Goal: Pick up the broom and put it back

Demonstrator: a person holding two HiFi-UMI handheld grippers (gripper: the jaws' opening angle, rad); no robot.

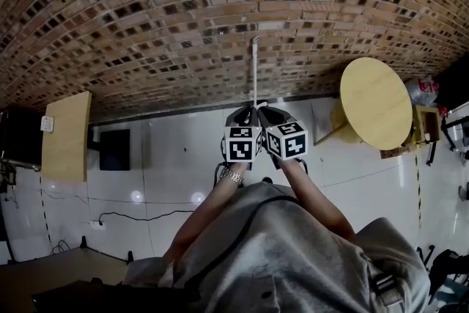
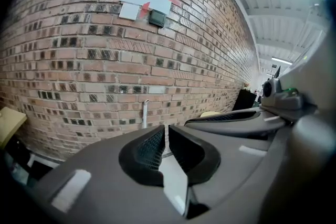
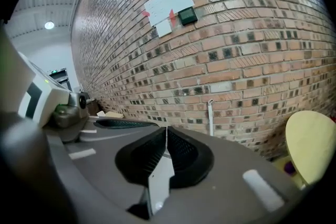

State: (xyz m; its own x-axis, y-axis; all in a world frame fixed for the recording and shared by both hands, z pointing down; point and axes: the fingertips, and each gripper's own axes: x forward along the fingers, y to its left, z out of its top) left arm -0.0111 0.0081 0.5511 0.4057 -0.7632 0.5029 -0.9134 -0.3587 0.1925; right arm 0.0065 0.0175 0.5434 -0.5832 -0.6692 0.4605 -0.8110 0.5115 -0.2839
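Jaws pressed together on nothing, the left tool (image 2: 165,132) and right tool (image 3: 167,136) hovered side by side just short of the broom (image 1: 255,70), upright against the brick wall (image 1: 146,26) dead ahead, apparently already returned, so only a careful backing-away seemed needed.

We look down on a glossy white tiled floor (image 1: 168,157). On it stand a round table (image 1: 376,102) at right, and a dark box (image 1: 115,149) beside a wooden board (image 1: 66,137) at left. A black cable (image 1: 139,216) trails across the tiles.
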